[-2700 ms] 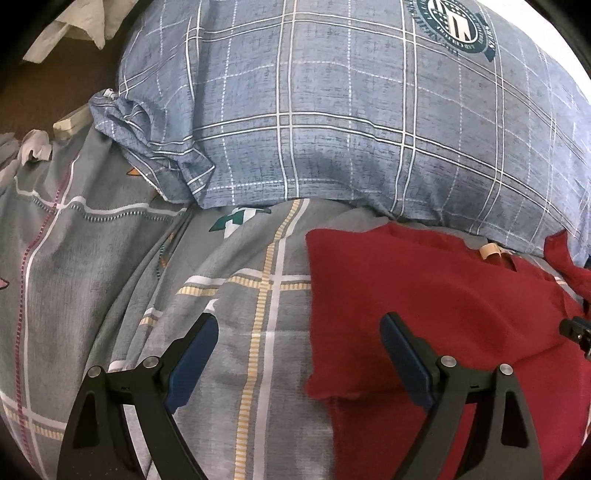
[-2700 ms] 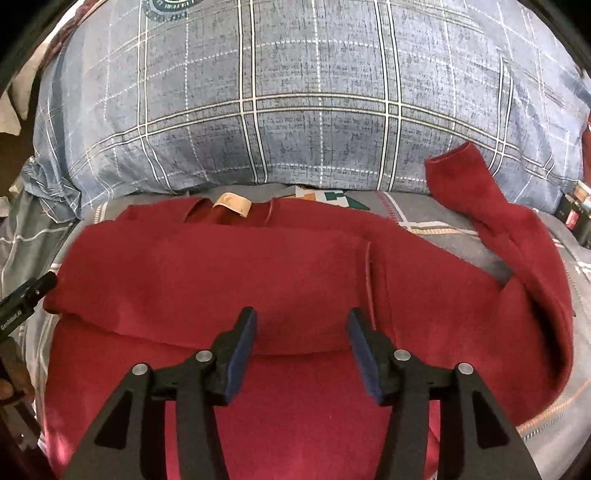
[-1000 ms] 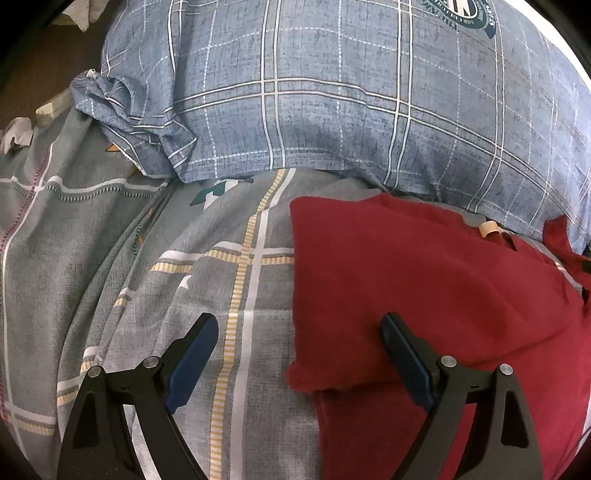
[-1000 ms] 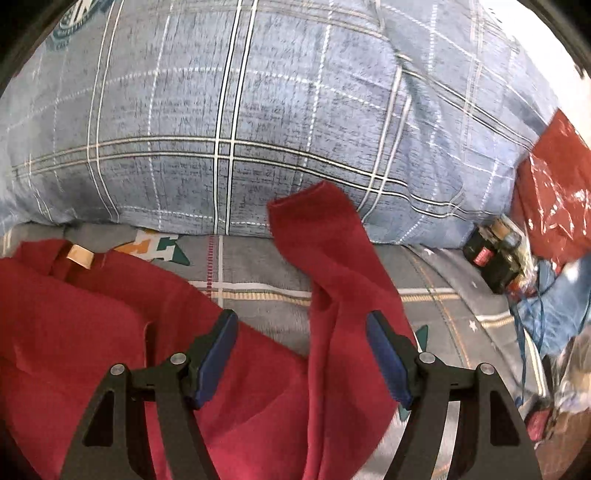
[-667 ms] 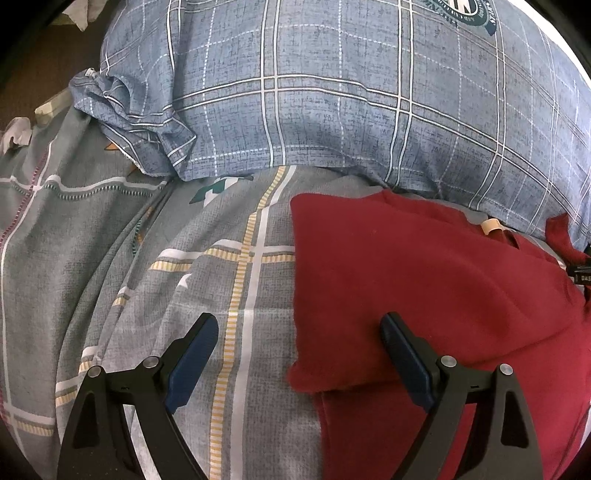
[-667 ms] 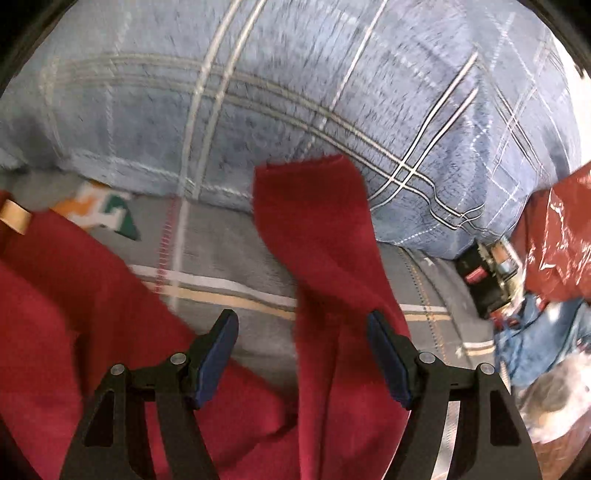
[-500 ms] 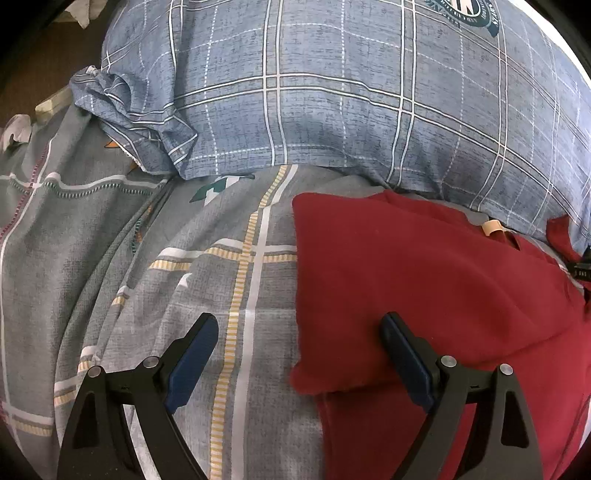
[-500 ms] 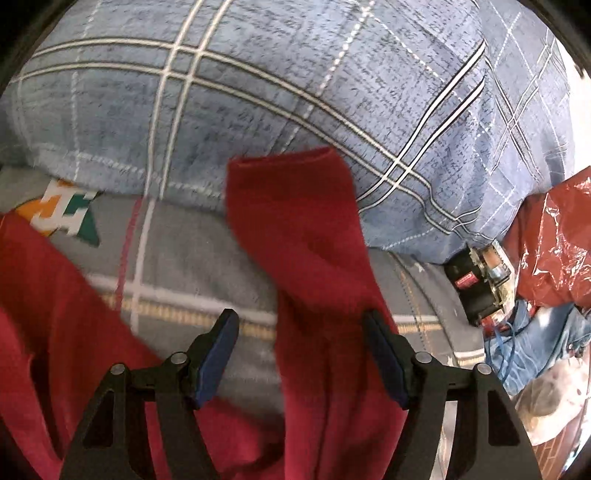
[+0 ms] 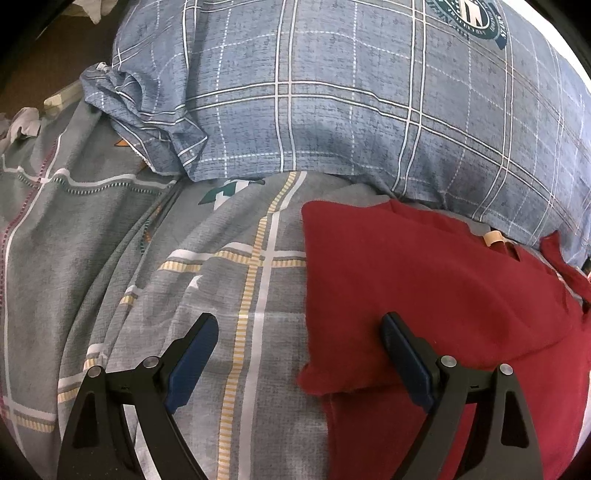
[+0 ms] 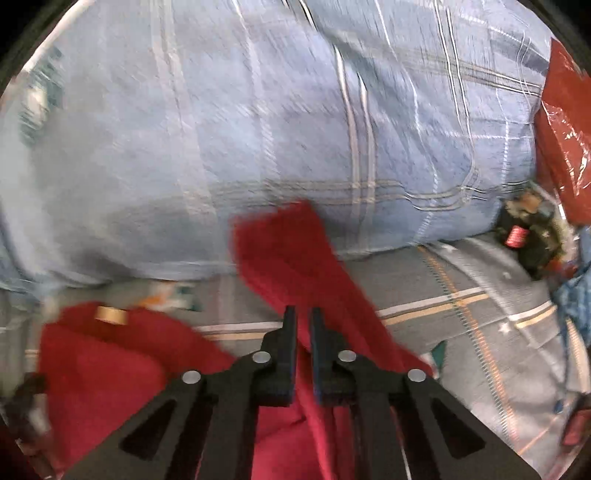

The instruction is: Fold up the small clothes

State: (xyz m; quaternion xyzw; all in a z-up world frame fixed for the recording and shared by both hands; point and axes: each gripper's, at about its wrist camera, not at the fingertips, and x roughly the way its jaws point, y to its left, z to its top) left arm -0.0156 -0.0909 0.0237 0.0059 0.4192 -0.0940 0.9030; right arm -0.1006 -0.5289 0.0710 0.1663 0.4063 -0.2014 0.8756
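1. Looking along my left gripper (image 9: 299,354), I see its two blue-padded fingers spread wide with nothing between them but bedding. The left finger hangs over the grey checked bedsheet (image 9: 155,258); the right finger (image 9: 404,360) sits over the near edge of the red garment (image 9: 424,280).
2. That red garment lies flat on the sheet at the right of this view, its left part folded inward so that a doubled layer ends in a soft edge just by my right finger. A small tan neck label (image 9: 493,237) shows at its far edge, close under the blue plaid pillow (image 9: 351,99) — the pillow fills the whole upper part of the view and carries a round green emblem (image 9: 469,16) near its top.
3. Along my right gripper (image 10: 303,321), the picture is blurred, but the jaws stand nearly together with only a thin slit between them, pinched on the garment's red sleeve (image 10: 291,254).
4. The sleeve runs from between my fingers up to the pillow (image 10: 258,129), where its cuff end rests against the blue fabric. The garment's body with its tan label (image 10: 110,315) lies at lower left on the bedsheet (image 10: 480,317).
5. At the far right I make out a dark cluttered object (image 10: 528,236) and a red shiny bag (image 10: 565,136) — too blurred to name further.
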